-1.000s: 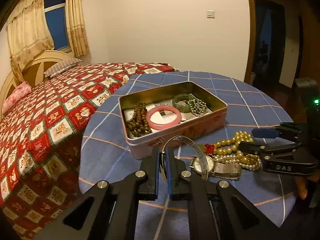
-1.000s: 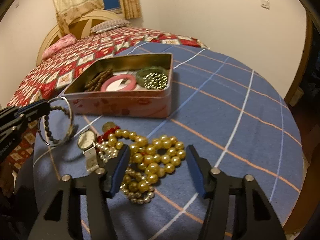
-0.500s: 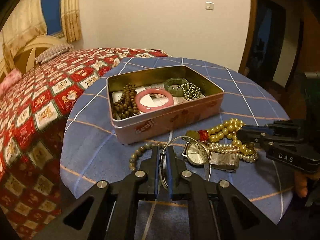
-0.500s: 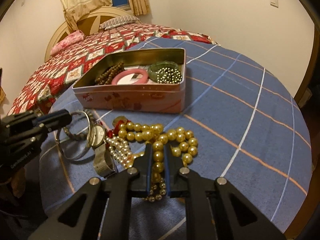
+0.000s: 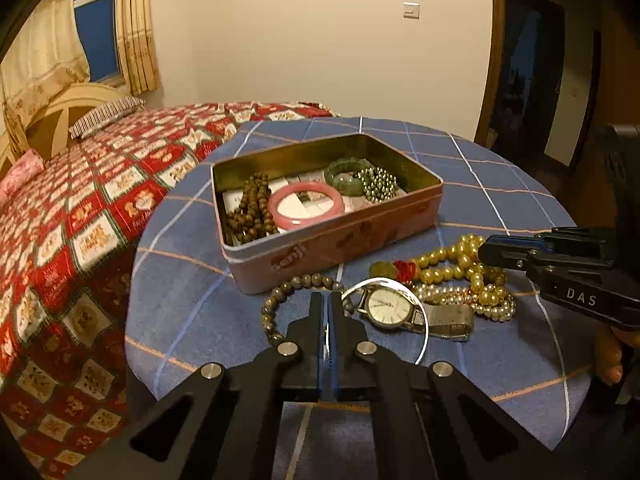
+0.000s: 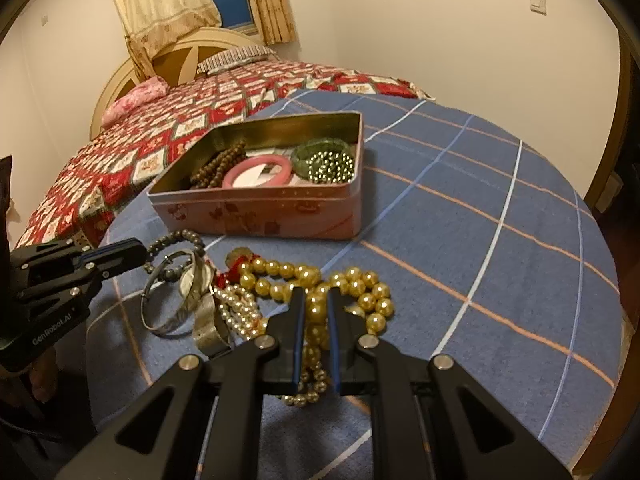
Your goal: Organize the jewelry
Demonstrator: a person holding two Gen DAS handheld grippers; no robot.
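A pink tin box (image 5: 332,236) (image 6: 256,208) on the blue checked tablecloth holds a pink bangle (image 5: 306,210), brown beads, a green bracelet and metal beads. My left gripper (image 5: 329,300) is shut on a silver bangle (image 5: 420,320) (image 6: 168,312), low over the cloth in front of the box. My right gripper (image 6: 316,300) is shut on the gold bead necklace (image 6: 316,280) (image 5: 460,260) in the jewelry pile. A wristwatch (image 5: 392,306), a small pearl strand (image 5: 460,296) and a grey bead bracelet (image 5: 288,288) lie there too.
The round table (image 6: 480,240) is edged at the right and front. A bed with a red patterned quilt (image 5: 80,220) stands close on the left. A doorway (image 5: 540,72) is at the back right.
My left gripper has lowered the silver bangle toward the cloth beside the watch. My right gripper has closed on the gold necklace, from wide open a second ago.
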